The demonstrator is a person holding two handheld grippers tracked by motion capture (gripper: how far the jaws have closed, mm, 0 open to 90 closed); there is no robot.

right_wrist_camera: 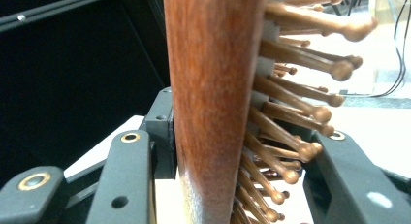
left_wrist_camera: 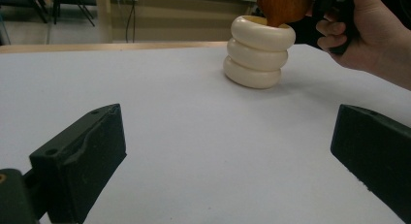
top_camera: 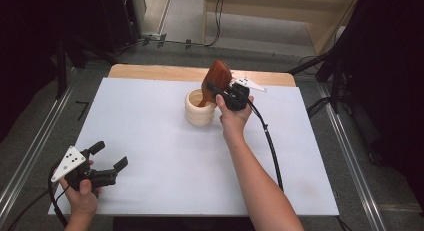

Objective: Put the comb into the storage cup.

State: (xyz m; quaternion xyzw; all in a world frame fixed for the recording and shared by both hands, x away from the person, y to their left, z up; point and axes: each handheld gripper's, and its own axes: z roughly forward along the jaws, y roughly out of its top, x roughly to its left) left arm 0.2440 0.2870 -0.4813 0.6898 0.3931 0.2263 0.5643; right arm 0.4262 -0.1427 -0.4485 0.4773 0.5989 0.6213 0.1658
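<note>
High view: right gripper (top_camera: 218,89) clamps one hairbrush (top_camera: 216,80) over one cup (top_camera: 200,107); left gripper (top_camera: 109,155) wide.

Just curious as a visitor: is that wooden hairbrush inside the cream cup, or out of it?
Partly in. The hairbrush leans with its handle end down in the cream cup, its head above the rim, gripped by the right claw.

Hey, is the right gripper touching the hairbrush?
Touching. In the right gripper view, the right gripper has one jaw against the hairbrush's wooden back and the other against its bristles.
</note>
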